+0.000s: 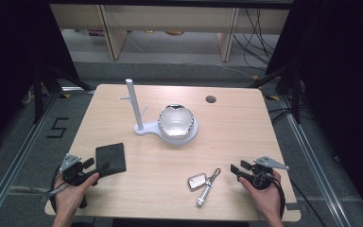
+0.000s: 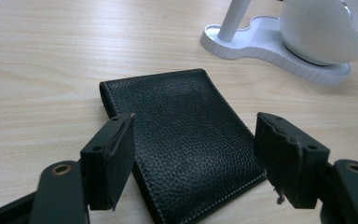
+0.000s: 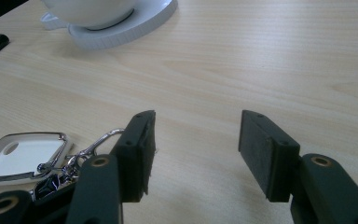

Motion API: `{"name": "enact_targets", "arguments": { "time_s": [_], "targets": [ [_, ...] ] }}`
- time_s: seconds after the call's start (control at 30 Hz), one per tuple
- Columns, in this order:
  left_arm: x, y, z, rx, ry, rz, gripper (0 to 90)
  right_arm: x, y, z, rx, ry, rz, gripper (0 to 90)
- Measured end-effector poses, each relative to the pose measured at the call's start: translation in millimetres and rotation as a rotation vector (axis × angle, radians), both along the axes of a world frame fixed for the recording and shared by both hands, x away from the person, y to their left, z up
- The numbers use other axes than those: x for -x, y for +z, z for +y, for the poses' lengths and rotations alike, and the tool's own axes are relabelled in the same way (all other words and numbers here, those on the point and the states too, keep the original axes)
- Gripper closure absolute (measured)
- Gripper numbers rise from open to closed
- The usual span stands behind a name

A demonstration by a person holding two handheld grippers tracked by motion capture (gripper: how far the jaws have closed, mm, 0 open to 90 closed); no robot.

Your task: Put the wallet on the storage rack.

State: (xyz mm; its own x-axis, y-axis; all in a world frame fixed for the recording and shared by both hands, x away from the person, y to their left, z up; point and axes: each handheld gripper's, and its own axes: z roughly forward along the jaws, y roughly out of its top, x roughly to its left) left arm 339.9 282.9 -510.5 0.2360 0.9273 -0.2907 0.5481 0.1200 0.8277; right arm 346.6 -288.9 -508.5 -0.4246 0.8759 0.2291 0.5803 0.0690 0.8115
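At lower left of the high view, the left gripper (image 1: 96, 166) hovers over the black wallet (image 1: 110, 159), jaws apart. At lower right, the right gripper (image 1: 235, 171) sits beside the keychain (image 1: 202, 182), jaws apart, empty.

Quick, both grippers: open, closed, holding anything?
Left gripper: open, jaws either side of the black wallet, not clamped on it.
Right gripper: open, holding nothing; keyring beside its jaws.
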Motion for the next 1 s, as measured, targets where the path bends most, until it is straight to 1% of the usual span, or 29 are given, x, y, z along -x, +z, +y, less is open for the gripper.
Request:
{"name": "enact_targets", "arguments": {
  "time_s": [0.03, 0.07, 0.1, 0.13, 0.17, 0.2, 0.23, 0.27, 0.3, 0.33, 0.37, 0.4, 0.43, 0.47, 0.5, 0.53, 0.57, 0.6, 0.67, 0.7, 0.73, 0.8, 0.83, 0.87, 0.9, 0.93, 1.0],
  "targets": [
    [-3.3, 2.2, 1.4, -0.009, -0.009, 0.031, 28.9, -1.7, -0.9, 0.3, 0.003, -0.007, -0.006, 46.5],
    [-3.3, 2.2, 1.4, -0.009, -0.009, 0.031, 29.0, -1.7, -0.9, 0.3, 0.003, -0.007, -0.006, 46.5],
    [-6.8, 4.7, 2.7, -0.015, -0.011, 0.057, 29.0, -0.9, 1.3, -0.7, -0.014, 0.01, 0.02, 46.3],
    [-10.6, 7.1, 4.0, -0.021, -0.009, 0.07, 29.2, -2.5, 1.0, -1.2, 0.005, -0.008, 0.008, 46.1],
    [-18.6, 11.6, 6.6, -0.04, -0.011, 0.096, 29.4, -3.0, 2.8, -0.9, -0.001, -0.018, 0.031, 45.8],
    [-22.9, 13.3, 7.9, -0.039, -0.011, 0.114, 29.5, -3.5, 3.9, -2.8, 0.002, -0.008, 0.033, 45.7],
    [-27.4, 15.1, 9.9, -0.042, -0.014, 0.128, 29.7, -4.8, 4.0, -2.4, 0.005, -0.013, 0.033, 45.8],
    [-27.4, 15.1, 9.9, -0.042, -0.014, 0.128, 30.0, -4.8, 4.0, -2.4, 0.005, -0.013, 0.033, 45.8],
    [-32.6, 15.6, 11.9, -0.033, -0.019, 0.131, 30.2, -2.6, 6.8, -0.2, -0.024, -0.018, 0.063, 45.8],
    [-42.5, 16.6, 15.4, -0.016, -0.012, 0.16, 30.6, -4.5, 6.8, -2.2, -0.011, 0.003, 0.043, 45.8],
    [-42.5, 16.6, 15.4, -0.016, -0.012, 0.16, 31.0, -4.5, 6.8, -2.2, -0.011, 0.003, 0.043, 45.8],
    [-51.9, 16.3, 19.0, -0.026, 0.002, 0.185, 31.5, -4.9, 7.6, -0.8, -0.011, 0.001, 0.04, 45.7],
    [-51.9, 16.3, 19.0, -0.026, 0.002, 0.185, 31.8, -4.9, 7.6, -0.8, -0.011, 0.001, 0.04, 45.7],
    [-56.2, 15.7, 19.7, -0.024, 0.014, 0.199, 32.4, -5.1, 8.6, 0.1, 0.01, -0.013, 0.03, 45.7],
    [-63.0, 15.9, 23.4, -0.025, 0.004, 0.23, 32.8, -3.3, 10.1, 2.6, -0.021, -0.014, 0.049, 45.7],
    [-63.0, 15.9, 23.4, -0.025, 0.004, 0.23, 33.2, -3.3, 10.1, 2.6, -0.021, -0.014, 0.049, 45.7],
    [-67.3, 15.0, 24.9, -0.001, 0.017, 0.247, 33.6, -2.0, 13.4, 0.5, -0.005, 0.0, 0.046, 45.6],
    [-68.6, 14.7, 25.3, 0.002, 0.022, 0.258, 34.2, -2.6, 13.3, -0.1, -0.001, 0.0, 0.031, 45.6],
    [-69.2, 13.6, 25.4, 0.002, 0.028, 0.265, 34.5, -2.9, 13.3, 0.1, 0.003, -0.005, 0.029, 45.6],
    [-70.7, 13.3, 26.5, -0.005, 0.015, 0.28, 34.8, -3.8, 12.9, -0.3, 0.002, 0.001, 0.024, 45.5],
    [-71.8, 10.0, 25.6, 0.003, 0.026, 0.285, 34.9, -4.0, 12.9, -0.2, 0.002, 0.002, 0.022, 45.6],
    [-72.6, 8.6, 25.3, 0.004, 0.019, 0.29, 35.0, -3.8, 13.3, 0.2, -0.004, 0.003, 0.024, 45.6],
    [-73.5, 6.2, 24.5, 0.003, 0.009, 0.322, 35.4, -2.9, 14.1, 0.9, 0.001, 0.005, 0.026, 45.6],
    [-73.5, 6.2, 24.5, 0.003, 0.009, 0.322, 36.3, -2.9, 14.1, 0.9, 0.001, 0.005, 0.026, 45.6],
    [-75.0, 2.2, 23.7, 0.006, 0.009, 0.336, 37.6, -1.8, 14.6, 1.8, -0.01, 0.005, 0.029, 45.5],
    [-75.9, 0.3, 23.7, 0.007, 0.007, 0.326, 38.5, 0.0, 15.4, 2.8, -0.026, 0.001, 0.044, 45.5],
    [-76.8, -0.4, 22.3, 0.022, 0.024, 0.32, 41.6, 0.7, 15.7, 2.6, -0.022, -0.004, 0.047, 45.4]
  ]
}}
